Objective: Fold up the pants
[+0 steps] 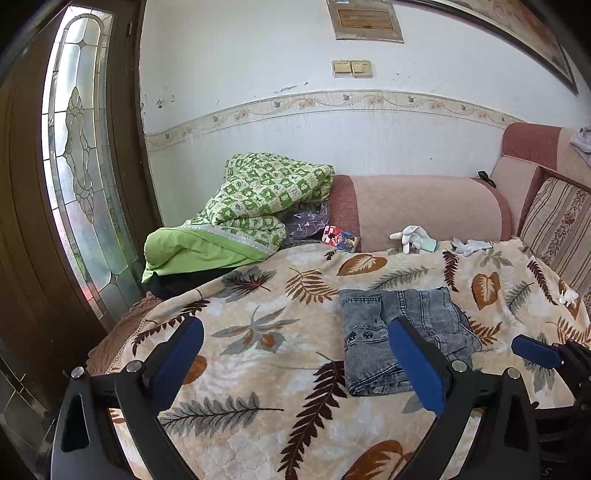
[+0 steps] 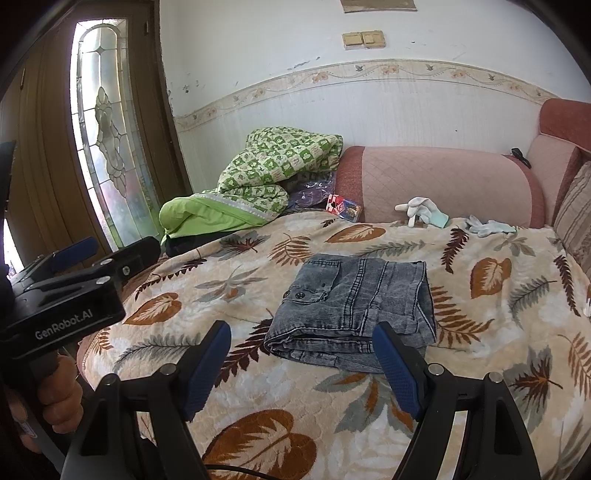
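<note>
The right gripper's finger [image 2: 397, 365] covers the folded pants' [image 2: 351, 310] near corner at five o'clock. The wall plaque [image 2: 380, 4] is cut off at twelve o'clock. The small box's [image 2: 343, 208] print is too tiny to read.

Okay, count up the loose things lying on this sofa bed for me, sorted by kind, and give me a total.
Folded jeans: 1
White gloves: 2
Green quilt: 1
Small colourful box: 1
Total: 5

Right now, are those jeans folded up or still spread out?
Folded. The jeans lie as a compact, layered bundle on the leaf-print blanket, with stacked edges along the near side and no legs stretched out.
</note>
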